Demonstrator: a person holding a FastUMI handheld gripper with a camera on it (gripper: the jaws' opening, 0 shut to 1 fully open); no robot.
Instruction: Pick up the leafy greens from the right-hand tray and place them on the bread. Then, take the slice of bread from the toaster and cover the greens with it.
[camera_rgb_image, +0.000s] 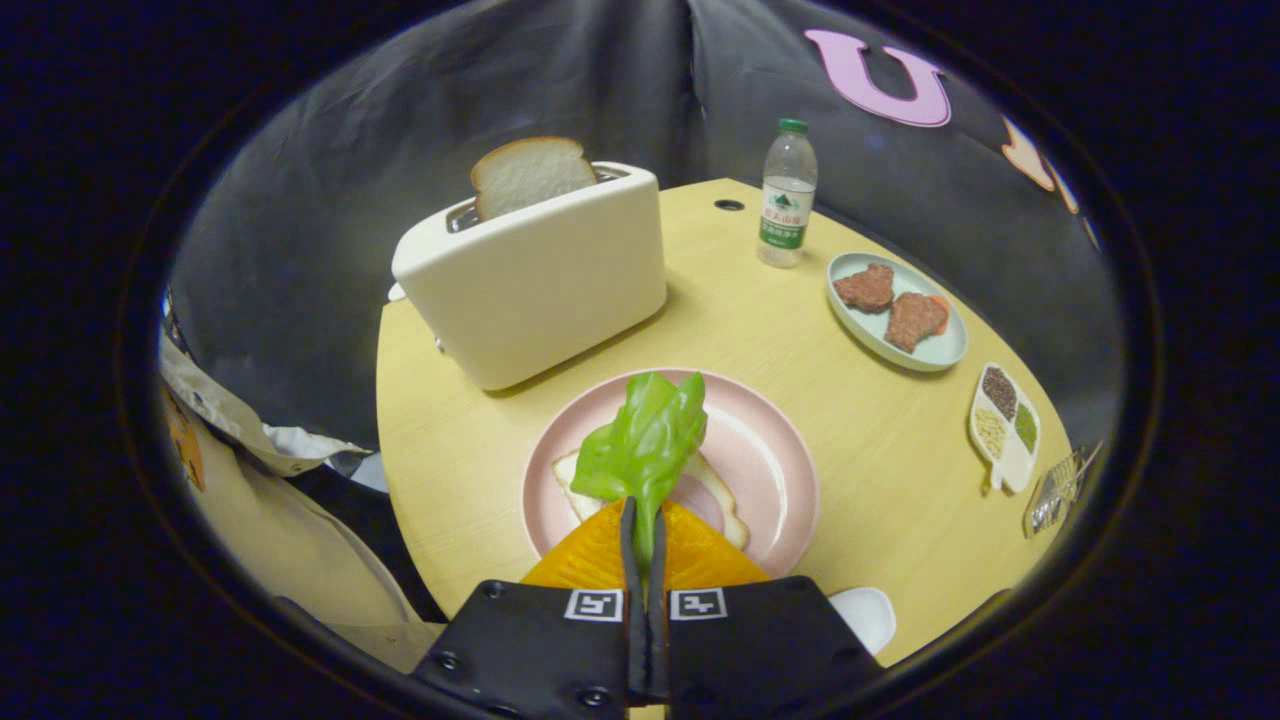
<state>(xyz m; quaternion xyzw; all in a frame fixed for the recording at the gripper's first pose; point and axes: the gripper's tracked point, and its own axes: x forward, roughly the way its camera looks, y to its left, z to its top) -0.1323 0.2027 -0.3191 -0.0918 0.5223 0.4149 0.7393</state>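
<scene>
Gripper (645, 540) fingers nearly pressed together, pinching the stem end of the leafy greens (645, 440); the leaf stands up just ahead of the fingertips, over the slice of bread (715, 490) on the pink plate (770, 450).

Risks, as a judgement:
- Table (800, 350): its edge is close, so a leaf that slides off the plate could end up there or go over.
- Toaster (540, 270): just beyond the plate; a careless reach for the toaster slice (530, 172) could knock it.
- Plate: a release from too high may let the leaf tumble onto bare plate.
- Bread: partly covered by leaf and fingers, so centring is a guess.
- Greens: a thin stem pinch, so the leaf may twist, or stick to the fingers when they open.

Hard to make out:
- Whether the leaf touches the bread or hangs above it: cannot tell.
- Near half of the bread and plate is hidden behind the fingers.
- Right-hand tray is cut off; a wire-like thing (1060, 490) near the seasoning dish (1005, 425) is unclear.
- Small white object (865, 615) beside the gripper body: unidentifiable.
</scene>
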